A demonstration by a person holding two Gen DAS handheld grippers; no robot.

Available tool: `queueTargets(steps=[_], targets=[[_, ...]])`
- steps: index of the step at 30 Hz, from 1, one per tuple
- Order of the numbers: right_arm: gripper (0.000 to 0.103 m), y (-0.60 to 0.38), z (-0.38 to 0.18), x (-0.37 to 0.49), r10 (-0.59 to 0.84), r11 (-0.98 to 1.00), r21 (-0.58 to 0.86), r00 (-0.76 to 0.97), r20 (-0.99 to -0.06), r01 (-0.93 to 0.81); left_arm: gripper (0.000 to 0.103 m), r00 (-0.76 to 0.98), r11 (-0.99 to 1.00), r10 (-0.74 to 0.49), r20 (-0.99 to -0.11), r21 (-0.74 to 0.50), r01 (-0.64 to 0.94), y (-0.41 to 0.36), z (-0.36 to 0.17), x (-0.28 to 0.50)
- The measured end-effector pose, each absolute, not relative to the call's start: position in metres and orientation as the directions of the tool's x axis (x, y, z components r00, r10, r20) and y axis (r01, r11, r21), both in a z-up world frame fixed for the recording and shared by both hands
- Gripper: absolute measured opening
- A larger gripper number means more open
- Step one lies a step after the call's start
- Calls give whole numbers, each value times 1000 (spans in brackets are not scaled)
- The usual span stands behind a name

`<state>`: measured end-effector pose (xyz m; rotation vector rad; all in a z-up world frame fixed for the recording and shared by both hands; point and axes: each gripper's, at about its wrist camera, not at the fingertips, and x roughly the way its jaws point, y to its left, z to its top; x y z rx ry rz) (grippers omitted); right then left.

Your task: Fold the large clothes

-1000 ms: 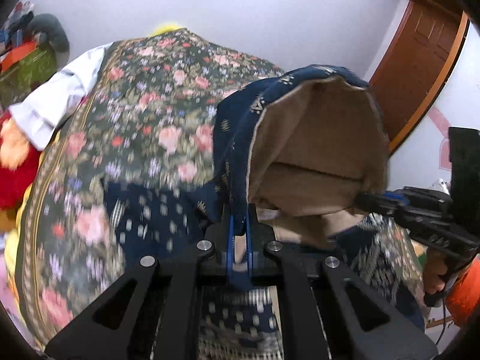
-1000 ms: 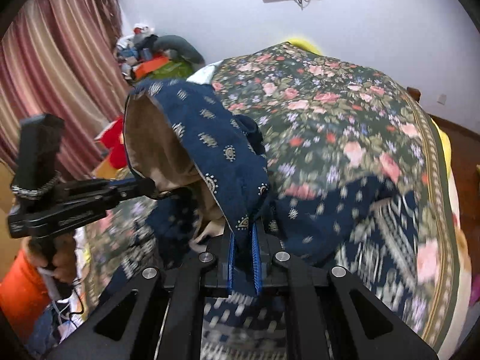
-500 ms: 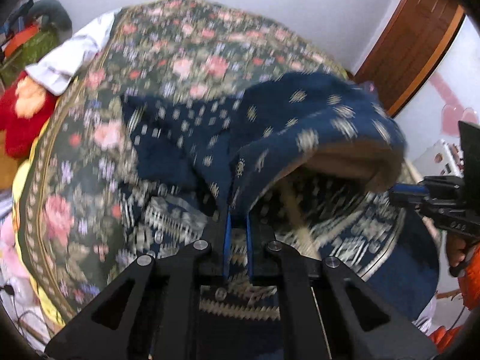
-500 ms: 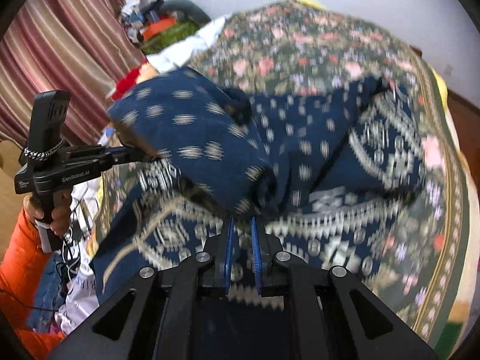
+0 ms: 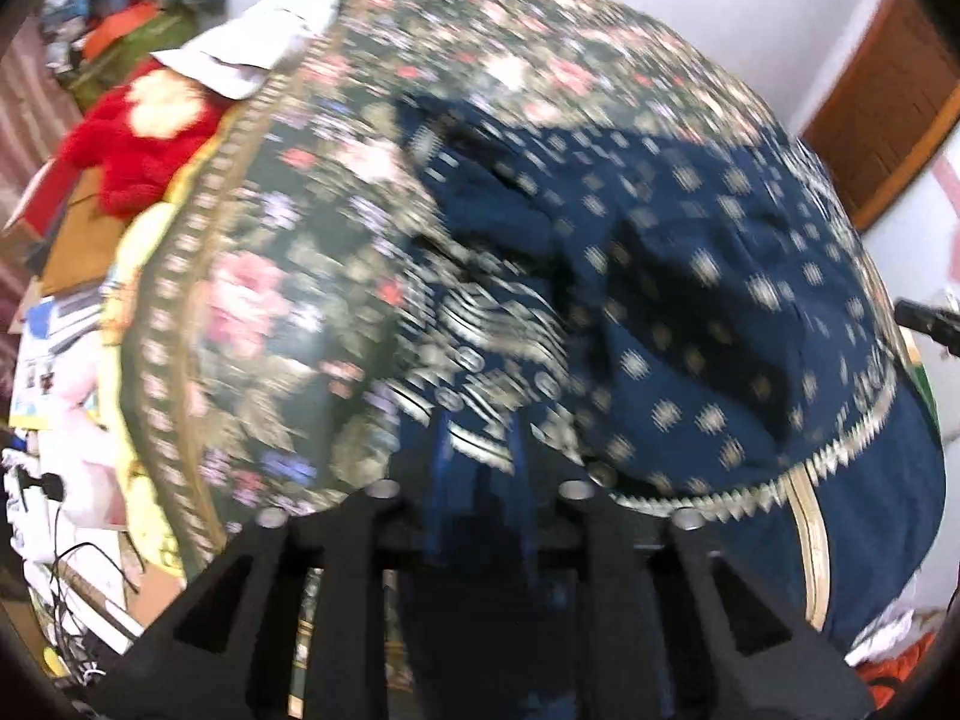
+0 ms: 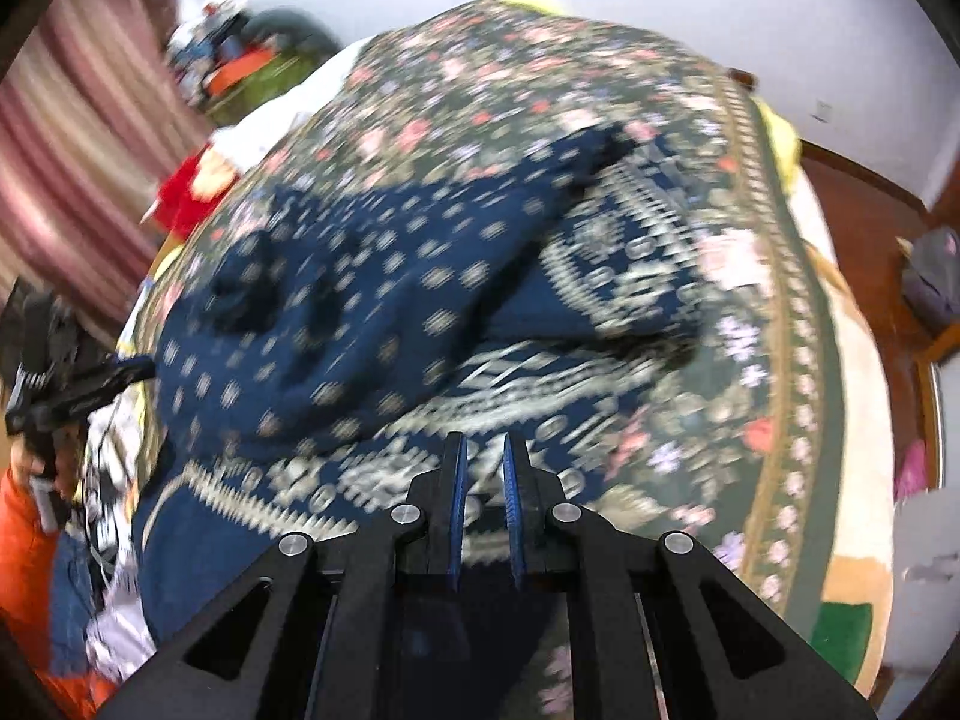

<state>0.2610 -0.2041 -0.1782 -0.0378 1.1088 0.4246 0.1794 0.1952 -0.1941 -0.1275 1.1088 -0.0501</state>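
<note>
Here we tilt both grippers steeply down over the navy patterned garment (image 5: 690, 276) folded on the bed (image 5: 252, 300). Our left gripper (image 5: 477, 450) has just been opening, cloth between its fingers; our right gripper (image 6: 483, 468) looks nearly closed, empty.

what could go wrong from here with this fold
1. The left gripper's jaws have just been opening, with cloth between them, while the right gripper is shut on the navy garment's edge. Pulling away unevenly could skew the fold.
2. The top layer lies rumpled with dark creases, which may get pressed in.
3. The hem hangs over the floral bedspread's near edge and might slide off.
</note>
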Motion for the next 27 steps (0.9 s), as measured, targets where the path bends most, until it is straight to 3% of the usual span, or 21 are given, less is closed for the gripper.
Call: queueTargets(steps=[1,6,13,19,27], targets=[[8,-209,-177,267,305,929,181,388,-870,-322,40,460,991,-90,-883,-123,-42,199,-191,182],[8,-220,-171,296,231,960,129,448,-864,-247,50,514,982,-68,-855,-149,-118,224,-182,219],[8,-226,-175,343,143,979,48,497,-856,-198,50,462,941,-160,-872,-277,-197,244,-216,299],[8,-223,-215,399,61,984,-19,440,-896,-175,50,379,926,-184,-907,-289,-244,240,-258,340],[9,-223,-231,399,-21,961,-145,458,-889,-238,55,406,959,-165,-899,-243,-147,229,-266,355]])
